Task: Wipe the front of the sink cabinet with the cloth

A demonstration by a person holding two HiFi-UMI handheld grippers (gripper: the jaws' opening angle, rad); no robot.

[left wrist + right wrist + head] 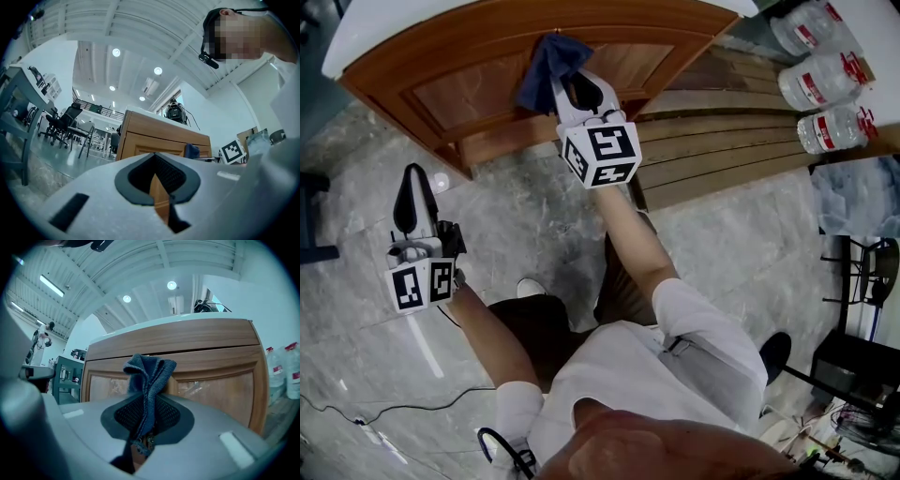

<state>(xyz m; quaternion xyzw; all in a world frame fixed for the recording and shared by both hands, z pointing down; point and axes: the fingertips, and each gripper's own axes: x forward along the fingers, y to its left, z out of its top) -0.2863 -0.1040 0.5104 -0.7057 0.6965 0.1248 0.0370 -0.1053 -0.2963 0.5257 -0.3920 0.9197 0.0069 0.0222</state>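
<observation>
right gripper view: cloth (149,373) clamped between right gripper's (146,408) jaws, near cabinet front (215,366); left gripper's (157,176) jaws together.

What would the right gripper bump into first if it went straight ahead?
Probably the cabinet door. The blue cloth pinched in the right gripper sticks out in front, so it would press the wood first.

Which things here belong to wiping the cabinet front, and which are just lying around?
In the job: blue cloth, right gripper shut on it, wooden cabinet front.
Lying about: water bottles, wooden planks; left gripper, shut and empty, hangs aside.
</observation>
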